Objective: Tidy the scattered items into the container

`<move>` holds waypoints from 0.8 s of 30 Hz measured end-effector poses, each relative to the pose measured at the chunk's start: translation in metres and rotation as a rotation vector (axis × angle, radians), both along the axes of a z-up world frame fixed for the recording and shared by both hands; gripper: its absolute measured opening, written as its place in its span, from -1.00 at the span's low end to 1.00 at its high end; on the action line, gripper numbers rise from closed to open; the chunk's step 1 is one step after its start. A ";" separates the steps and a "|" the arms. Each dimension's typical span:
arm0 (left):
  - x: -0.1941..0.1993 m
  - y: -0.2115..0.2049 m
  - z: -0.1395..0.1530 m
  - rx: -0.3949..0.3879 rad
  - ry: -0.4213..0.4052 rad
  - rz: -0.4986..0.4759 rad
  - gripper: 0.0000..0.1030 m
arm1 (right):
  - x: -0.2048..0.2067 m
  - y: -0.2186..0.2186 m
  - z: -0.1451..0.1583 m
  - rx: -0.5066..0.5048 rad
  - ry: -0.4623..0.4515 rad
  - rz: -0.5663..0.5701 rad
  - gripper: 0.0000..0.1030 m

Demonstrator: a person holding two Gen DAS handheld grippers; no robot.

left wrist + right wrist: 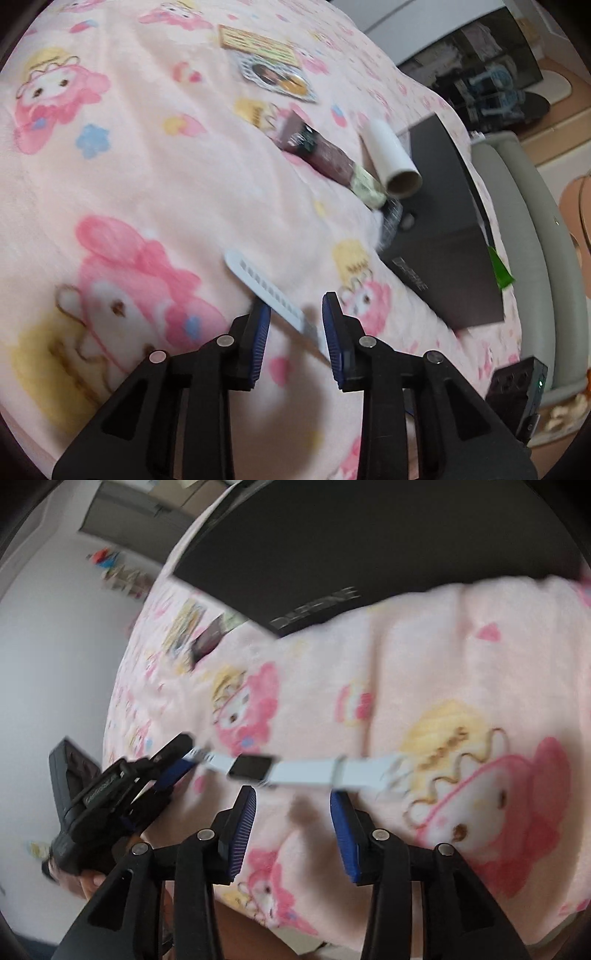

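A smartwatch with a black face (253,767) and a white strap (266,286) lies on the pink cartoon blanket (129,166). My left gripper (295,317) is open, its blue pads on either side of one strap end; it also shows at the left of the right wrist view as the left gripper (177,758). My right gripper (293,805) is open just short of the strap's middle, holding nothing. A dark box (443,206) printed with a name lies at the blanket's far edge, seen again as the box (332,535). A dark tube (325,155) and a white paper roll (391,155) rest near it.
Flat snack packets (269,62) lie farther up the blanket. A grey padded bed edge (517,221) runs along the right, with floor and a dark cabinet (491,66) beyond. A hand (88,880) holds the left tool. A white wall (55,646) stands left.
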State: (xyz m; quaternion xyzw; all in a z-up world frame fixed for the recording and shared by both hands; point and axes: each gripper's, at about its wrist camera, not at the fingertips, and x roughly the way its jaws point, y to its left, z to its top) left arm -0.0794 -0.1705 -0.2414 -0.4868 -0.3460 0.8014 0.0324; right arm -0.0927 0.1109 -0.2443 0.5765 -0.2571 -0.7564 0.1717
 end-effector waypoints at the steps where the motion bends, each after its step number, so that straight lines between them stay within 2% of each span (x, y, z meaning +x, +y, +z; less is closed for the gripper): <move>1: -0.002 0.001 -0.001 -0.016 0.002 -0.006 -0.51 | -0.001 0.002 0.001 0.012 0.010 -0.018 -0.27; 4: -0.011 0.012 -0.006 -0.069 0.006 -0.042 -0.77 | -0.005 0.008 0.005 0.047 0.040 -0.073 -0.27; 6: -0.012 0.015 -0.004 -0.083 0.016 -0.061 -0.82 | -0.008 0.009 0.006 0.070 0.067 -0.091 -0.27; 7: -0.012 0.017 -0.003 -0.088 0.022 -0.070 -0.86 | -0.009 0.007 0.005 0.084 0.081 -0.080 -0.42; 8: -0.012 0.018 -0.002 -0.094 0.027 -0.079 -0.88 | -0.011 0.005 0.002 0.107 0.085 -0.064 -0.71; 11: -0.004 0.023 0.012 -0.104 0.067 -0.106 -0.91 | -0.011 0.007 0.002 0.112 0.100 -0.048 -0.79; 18: 0.003 0.047 0.068 -0.104 0.191 -0.166 -0.92 | 0.001 0.012 0.053 0.126 0.252 0.022 -0.84; 24: -0.017 0.087 0.133 -0.136 0.322 -0.275 -0.92 | 0.001 0.037 0.117 0.112 0.436 -0.004 -0.85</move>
